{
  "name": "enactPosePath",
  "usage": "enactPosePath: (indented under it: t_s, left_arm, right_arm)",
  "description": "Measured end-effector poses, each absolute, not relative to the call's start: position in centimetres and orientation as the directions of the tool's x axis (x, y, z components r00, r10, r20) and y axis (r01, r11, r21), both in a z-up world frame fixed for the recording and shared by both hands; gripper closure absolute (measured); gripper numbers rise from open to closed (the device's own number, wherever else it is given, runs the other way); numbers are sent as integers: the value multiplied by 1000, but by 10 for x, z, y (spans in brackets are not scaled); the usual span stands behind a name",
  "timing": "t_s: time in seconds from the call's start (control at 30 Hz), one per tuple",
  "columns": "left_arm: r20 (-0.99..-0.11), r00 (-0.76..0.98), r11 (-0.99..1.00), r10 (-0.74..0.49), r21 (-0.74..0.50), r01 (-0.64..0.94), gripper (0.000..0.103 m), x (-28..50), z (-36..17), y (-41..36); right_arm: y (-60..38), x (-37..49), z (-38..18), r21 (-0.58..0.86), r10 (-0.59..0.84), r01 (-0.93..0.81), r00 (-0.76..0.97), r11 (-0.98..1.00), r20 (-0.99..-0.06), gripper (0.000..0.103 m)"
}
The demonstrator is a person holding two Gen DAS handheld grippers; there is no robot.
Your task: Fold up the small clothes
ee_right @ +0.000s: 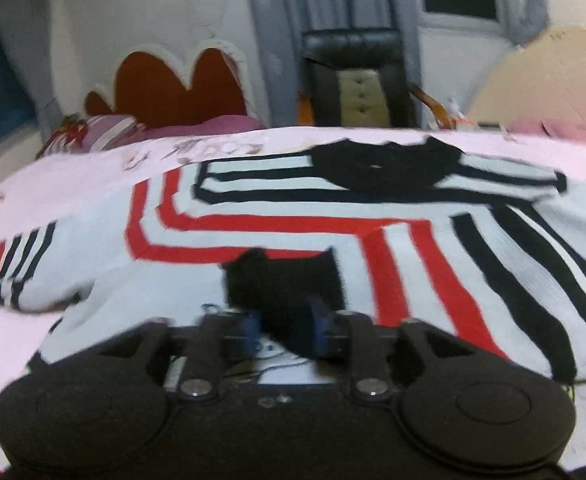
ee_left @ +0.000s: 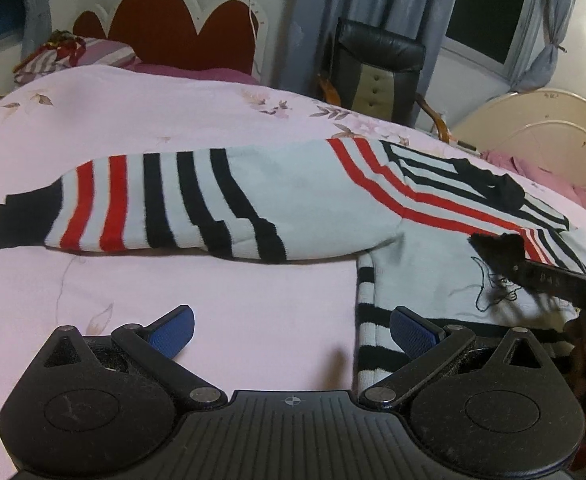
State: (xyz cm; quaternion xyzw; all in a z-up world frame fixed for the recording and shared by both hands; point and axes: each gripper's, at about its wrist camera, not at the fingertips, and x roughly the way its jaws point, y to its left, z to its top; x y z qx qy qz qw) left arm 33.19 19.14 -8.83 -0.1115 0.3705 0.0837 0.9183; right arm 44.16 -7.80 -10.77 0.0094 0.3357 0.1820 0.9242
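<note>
Two claws are seen over a striped sweater (ee_left: pixel 313 204) spread on the pink bed (ee_left: pixel 133 120): the left claw (ee_left: pixel 291 330) gapes wide and empty, while the right claw (ee_right: pixel 285 332) is half open, the black cuff (ee_right: pixel 285 284) between its pads apparently being released. With one sleeve judged folded across the chest, the outstretched sleeve (ee_left: pixel 133 204) calls for grasping next.

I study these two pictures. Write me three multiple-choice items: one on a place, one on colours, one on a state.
1. Where does the sweater lie?
A. on the chair
B. on the pink bed sheet
C. on the floor

2. Which colours are the stripes of the outstretched sleeve?
A. red and black
B. green and yellow
C. blue and orange

3. How is the left gripper?
A. shut on the sleeve
B. shut on a pillow
C. open, holding nothing

Answers:
1 B: the sweater is spread on the bed sheet.
2 A: the sleeve shows red and black bands.
3 C: the left gripper has its jaws wide apart over bare sheet.
</note>
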Motion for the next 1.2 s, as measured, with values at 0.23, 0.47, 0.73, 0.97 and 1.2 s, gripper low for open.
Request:
enactPosePath:
  t_s: [0.23,0.47,0.73,0.97,1.2]
  left_arm:
    - [-617,782,942,-86,-305,-137,0,364,-76,161]
    - [-606,717,879,-344,-477,20,1,444,-97,90]
    - [-699,657,938,-284,-344,40,99,488,-118,48]
    - [-686,686,951,-242,-307,29,99,494,-105,65]
    - [-670,716,958,-198,-288,-4,99,488,-108,74]
  right_arm:
    - [-108,407,-82,173,316,-265,793,949,-520,54]
    - [-205,381,-71,341,219,-39,834,939,-506,54]
    - [-307,374,-90,599,197,164,848,784,-491,47]
    - [-352,385,-122,780,254,238,857,579,-449,46]
    - [-369,386,-132,835,250,249,878,491,-409,47]
